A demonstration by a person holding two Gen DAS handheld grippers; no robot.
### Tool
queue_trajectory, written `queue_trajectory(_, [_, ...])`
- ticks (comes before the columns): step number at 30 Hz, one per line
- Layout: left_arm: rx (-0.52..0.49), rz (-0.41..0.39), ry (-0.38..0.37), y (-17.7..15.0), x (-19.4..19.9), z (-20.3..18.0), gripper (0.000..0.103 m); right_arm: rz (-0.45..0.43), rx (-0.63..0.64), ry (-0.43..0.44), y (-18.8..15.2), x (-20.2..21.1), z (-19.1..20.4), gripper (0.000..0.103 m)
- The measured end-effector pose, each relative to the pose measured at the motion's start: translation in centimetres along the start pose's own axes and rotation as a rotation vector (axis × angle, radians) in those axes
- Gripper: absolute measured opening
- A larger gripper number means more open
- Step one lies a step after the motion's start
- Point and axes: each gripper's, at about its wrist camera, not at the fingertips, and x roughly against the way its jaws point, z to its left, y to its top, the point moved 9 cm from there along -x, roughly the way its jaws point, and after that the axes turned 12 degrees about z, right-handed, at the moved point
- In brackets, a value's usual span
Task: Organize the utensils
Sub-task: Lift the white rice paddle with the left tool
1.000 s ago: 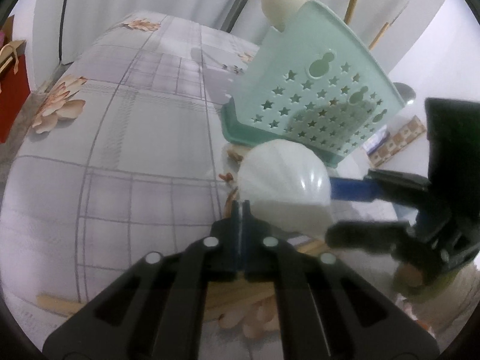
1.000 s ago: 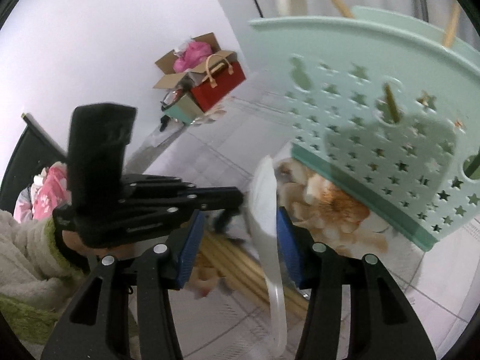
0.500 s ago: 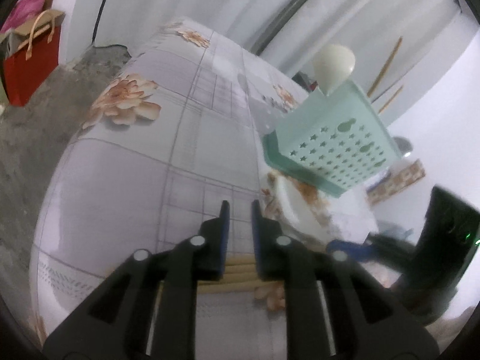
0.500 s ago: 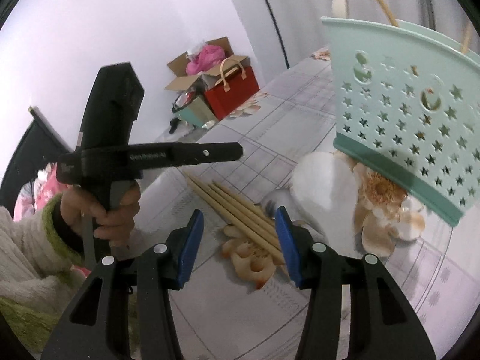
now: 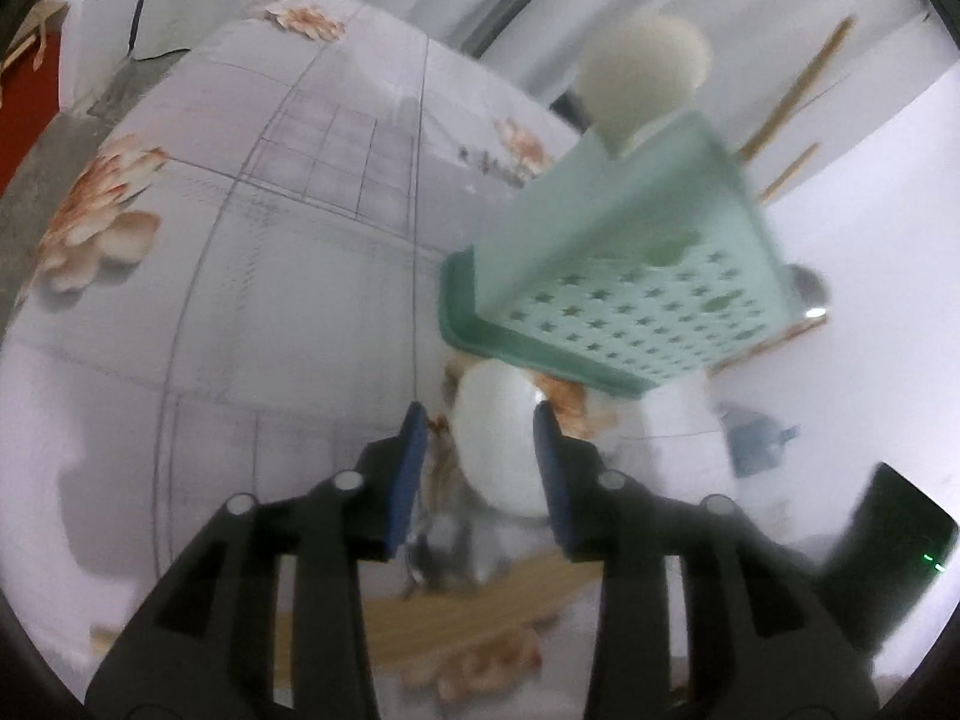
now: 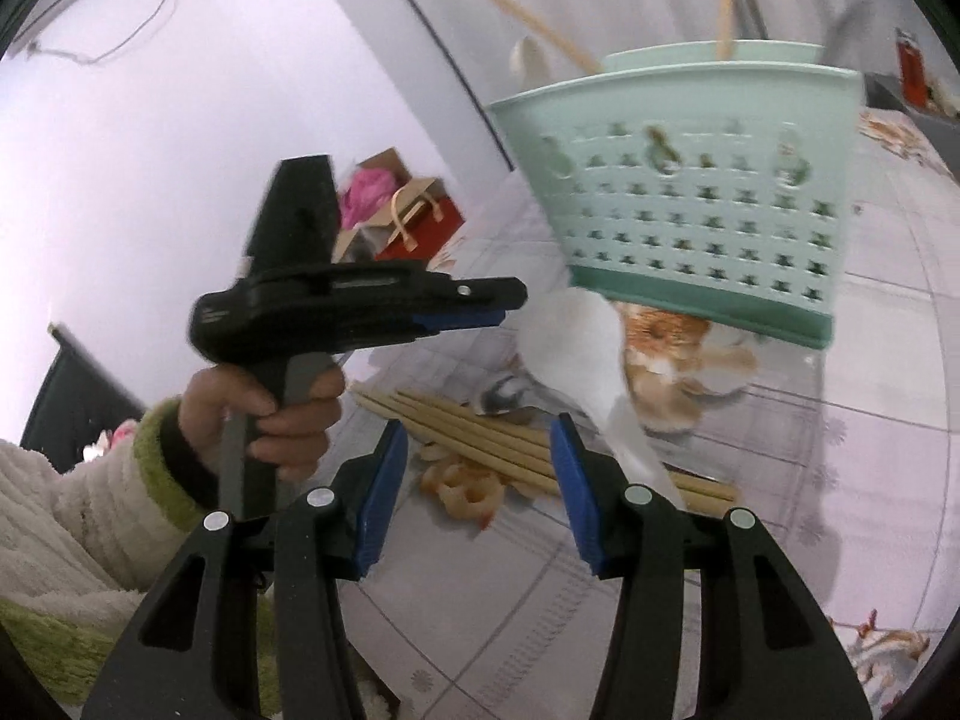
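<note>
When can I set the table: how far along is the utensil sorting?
Done: a cream spoon and chopsticks stand in the green basket. In hand: nothing; the left gripper has just been opening, gripping nothing, and the right gripper is open. Left: the white spoon and chopstick bundle on the table.

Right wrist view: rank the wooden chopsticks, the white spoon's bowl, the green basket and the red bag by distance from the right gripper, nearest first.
From the right gripper:
1. wooden chopsticks, on the table just beyond the jaws.
2. white spoon's bowl, ahead, slightly right.
3. green basket, behind the spoon, upper right.
4. red bag, far off on the floor, upper left.
</note>
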Motion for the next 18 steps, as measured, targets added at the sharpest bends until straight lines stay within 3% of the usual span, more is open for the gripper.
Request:
queue_trajectory(3, [-0.01,0.036,0.046,0.3,-1.2,0.0,0.024,-0.014,-0.015,0.0,0.1,-0.1,-0.4,0.049])
queue_trajectory(6, [-0.028,0.054,0.057,0.4,-1.6,-0.6,0.023,-0.023,-0.028,0.006,-0.1,0.5,-1.2,0.049])
queue_trajectory(11, [-0.031,0.075,0.086,0.4,-2.7,-1.1,0.009,-0.036,-0.043,0.019,-0.3,1.1,-1.4,0.049])
queue_trajectory(18, [-0.006,0.054,0.04,0.2,-2.4,-1.7,0.003,-0.054,-0.043,0.0,-0.3,2.1,-1.1,0.049])
